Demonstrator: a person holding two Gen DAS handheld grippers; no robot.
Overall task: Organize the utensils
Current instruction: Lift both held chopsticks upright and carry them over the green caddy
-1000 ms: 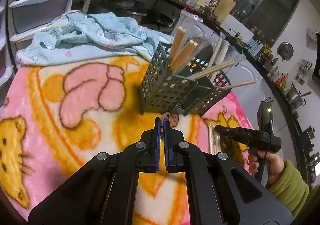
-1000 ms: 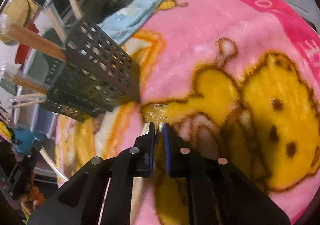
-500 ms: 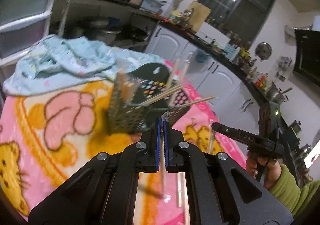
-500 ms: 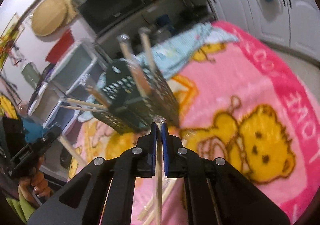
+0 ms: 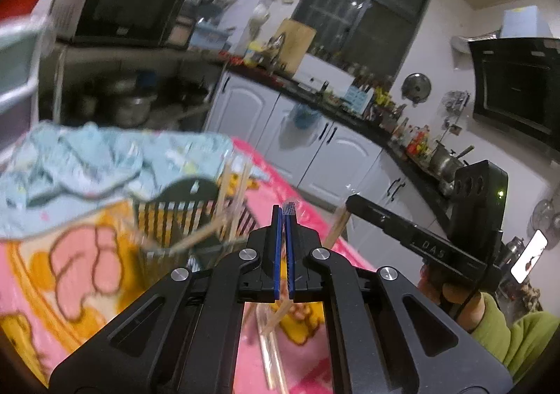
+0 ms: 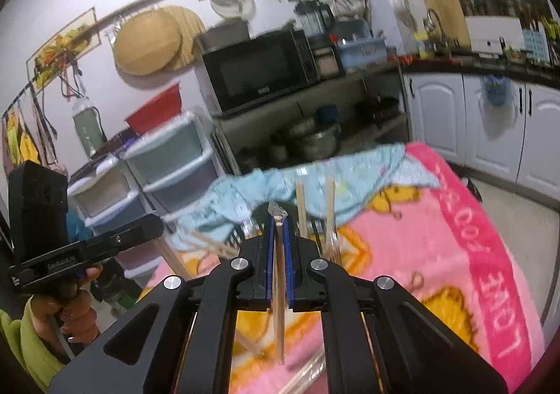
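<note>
Right gripper [image 6: 278, 219], clamped on a wrapped chopstick [image 6: 279, 289]: keep it vertical, align above the far holder [image 5: 196, 219], then lower.

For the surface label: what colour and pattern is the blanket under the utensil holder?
Pink blanket with yellow cartoon bears and white lettering; clearest in the right wrist view.

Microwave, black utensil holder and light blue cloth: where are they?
Microwave [image 6: 260, 73]: right wrist view, on its dark door.
Black utensil holder [image 5: 185, 215]: left wrist view, blurred, on its slotted wall.
Light blue cloth [image 5: 87, 163]: left wrist view, on its crumpled middle.
</note>
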